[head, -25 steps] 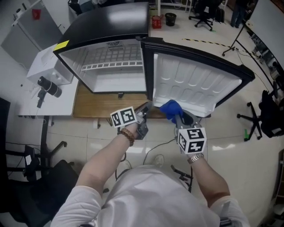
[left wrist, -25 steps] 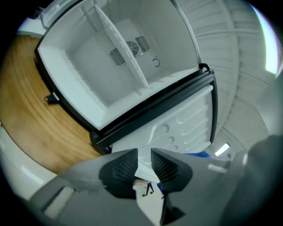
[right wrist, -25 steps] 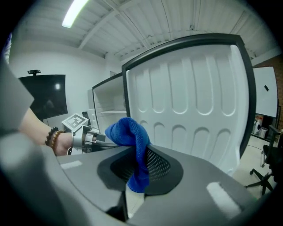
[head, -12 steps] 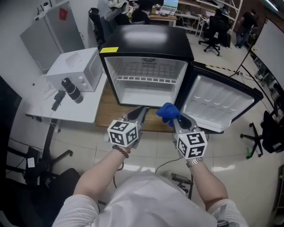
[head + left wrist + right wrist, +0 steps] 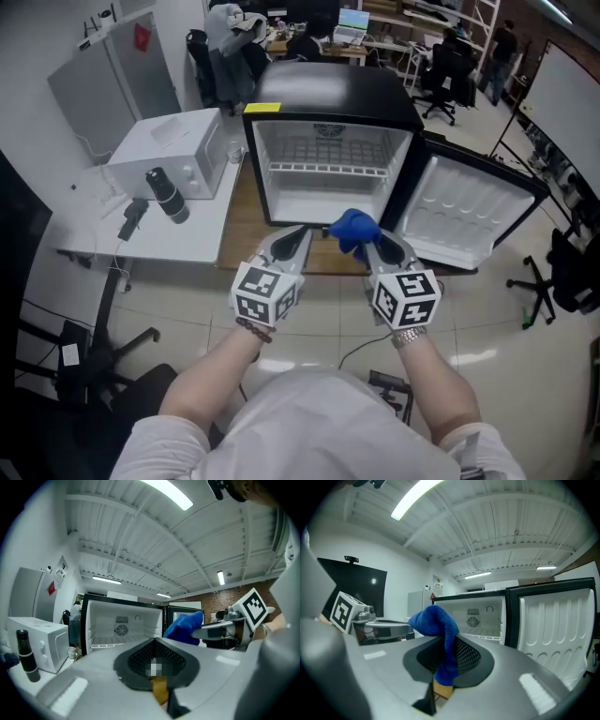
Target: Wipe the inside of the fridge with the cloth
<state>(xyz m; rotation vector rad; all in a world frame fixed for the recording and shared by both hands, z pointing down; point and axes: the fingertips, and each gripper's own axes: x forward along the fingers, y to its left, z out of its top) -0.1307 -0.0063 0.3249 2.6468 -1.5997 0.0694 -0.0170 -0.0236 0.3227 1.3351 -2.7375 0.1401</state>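
A small black fridge (image 5: 328, 98) stands open in front of me, with a white inside (image 5: 122, 620) and a wire shelf. Its door (image 5: 478, 211) is swung out to the right. My right gripper (image 5: 367, 240) is shut on a blue cloth (image 5: 353, 227), which bunches above the jaws (image 5: 436, 620) just short of the fridge opening. My left gripper (image 5: 300, 232) is level beside it. Its jaws have just been closing and now stand shut with nothing between them (image 5: 157, 641). The cloth (image 5: 185, 625) shows to its right.
The fridge sits on a wooden board (image 5: 239, 239). To the left, a white microwave (image 5: 173, 145) and a black cylinder (image 5: 164, 194) rest on a white table (image 5: 159, 244). A black chair (image 5: 84, 375) stands at the lower left. Office chairs and desks fill the back.
Both grippers have risen and moved up to the fridge front, which now faces me squarely. The left gripper has rolled and its jaws have closed. The cloth stays in the right gripper.
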